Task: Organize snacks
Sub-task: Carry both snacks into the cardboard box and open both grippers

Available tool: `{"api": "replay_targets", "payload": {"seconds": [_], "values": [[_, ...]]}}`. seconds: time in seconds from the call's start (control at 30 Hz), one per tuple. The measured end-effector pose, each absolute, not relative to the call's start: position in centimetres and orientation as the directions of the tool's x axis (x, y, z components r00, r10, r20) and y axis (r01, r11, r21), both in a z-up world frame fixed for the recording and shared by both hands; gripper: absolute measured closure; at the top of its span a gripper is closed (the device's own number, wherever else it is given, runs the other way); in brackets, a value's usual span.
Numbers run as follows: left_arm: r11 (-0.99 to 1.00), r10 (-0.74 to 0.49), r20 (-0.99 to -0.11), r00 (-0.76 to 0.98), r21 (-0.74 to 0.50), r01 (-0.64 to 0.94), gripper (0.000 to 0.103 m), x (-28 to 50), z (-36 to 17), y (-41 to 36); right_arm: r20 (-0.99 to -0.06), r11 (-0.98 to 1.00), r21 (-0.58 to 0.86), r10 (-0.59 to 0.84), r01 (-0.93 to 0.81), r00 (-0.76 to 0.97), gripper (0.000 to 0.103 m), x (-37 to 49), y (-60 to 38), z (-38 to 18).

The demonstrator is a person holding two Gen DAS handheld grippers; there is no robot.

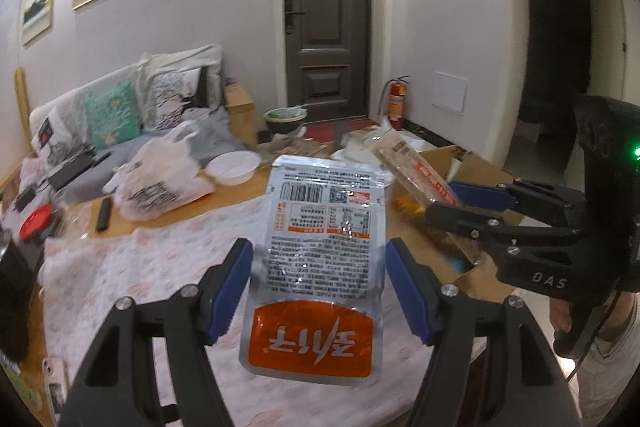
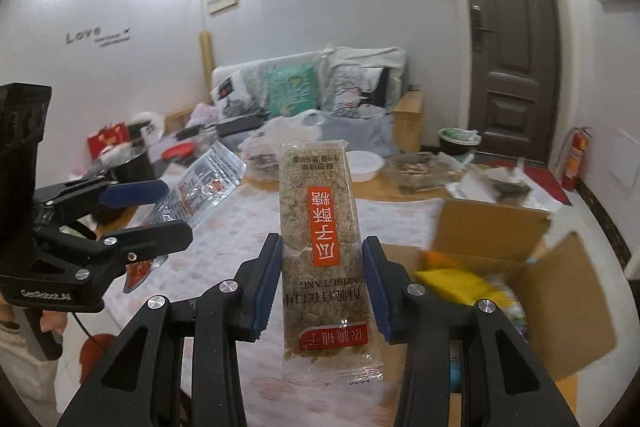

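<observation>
Two claws, each pinching a snack pack up in the air over the tabletop.

The left claw (image 1: 318,291) squeezes a shiny silver pouch with an orange label (image 1: 320,267) between its blue pads (image 1: 232,287), holding it upright above the tabletop with the pink-patterned white cloth (image 1: 140,267). The right claw (image 2: 322,283) squeezes a long clear pack of brown seed candy with an orange label (image 2: 324,247) by its sides, also lifted off the cloth. An open brown cardboard box (image 2: 492,227) sits just to the right, with a yellow packet (image 2: 452,279) and other blurry snacks inside. A white bowl (image 1: 234,167) and a white plastic bag (image 1: 160,183) rest farther back on the tabletop.
</observation>
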State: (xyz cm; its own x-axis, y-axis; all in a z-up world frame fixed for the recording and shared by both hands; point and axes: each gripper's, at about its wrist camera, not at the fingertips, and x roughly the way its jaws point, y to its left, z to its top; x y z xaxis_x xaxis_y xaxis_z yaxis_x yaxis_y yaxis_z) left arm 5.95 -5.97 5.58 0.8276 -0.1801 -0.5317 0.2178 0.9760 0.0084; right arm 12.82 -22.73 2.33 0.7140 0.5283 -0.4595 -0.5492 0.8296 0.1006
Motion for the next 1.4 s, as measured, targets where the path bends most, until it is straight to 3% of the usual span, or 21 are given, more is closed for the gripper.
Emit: {"api": "replay_targets", "payload": {"seconds": [0.5, 0.83, 1.27, 1.4], "values": [[0.921, -0.327, -0.600, 0.730, -0.028, 0.390, 0.037, 14.7, 4.1, -20.3, -0.531, 0.918, 0.166, 0.392, -0.361, 0.751, 0.067, 17.9, -35.1, -2.1], [0.916, -0.330, -0.709, 0.624, -0.079, 0.394, 0.037, 19.8, -0.2, -22.8, -0.593, 0.933, 0.104, 0.336, -0.344, 0.732, 0.067, 20.2, -35.0, -4.8], [0.904, -0.362, -0.752, 0.551, -0.138, 0.404, 0.037, 22.9, -2.3, -24.6, -0.620, 0.942, 0.047, 0.288, -0.331, 0.730, 0.066, 20.1, -34.3, -5.3], [0.907, -0.364, -0.756, 0.544, -0.154, 0.393, 0.037, 22.7, -2.2, -23.9, -0.622, 0.940, 0.034, 0.286, -0.340, 0.729, 0.059, 19.6, -34.2, -5.1]]}}
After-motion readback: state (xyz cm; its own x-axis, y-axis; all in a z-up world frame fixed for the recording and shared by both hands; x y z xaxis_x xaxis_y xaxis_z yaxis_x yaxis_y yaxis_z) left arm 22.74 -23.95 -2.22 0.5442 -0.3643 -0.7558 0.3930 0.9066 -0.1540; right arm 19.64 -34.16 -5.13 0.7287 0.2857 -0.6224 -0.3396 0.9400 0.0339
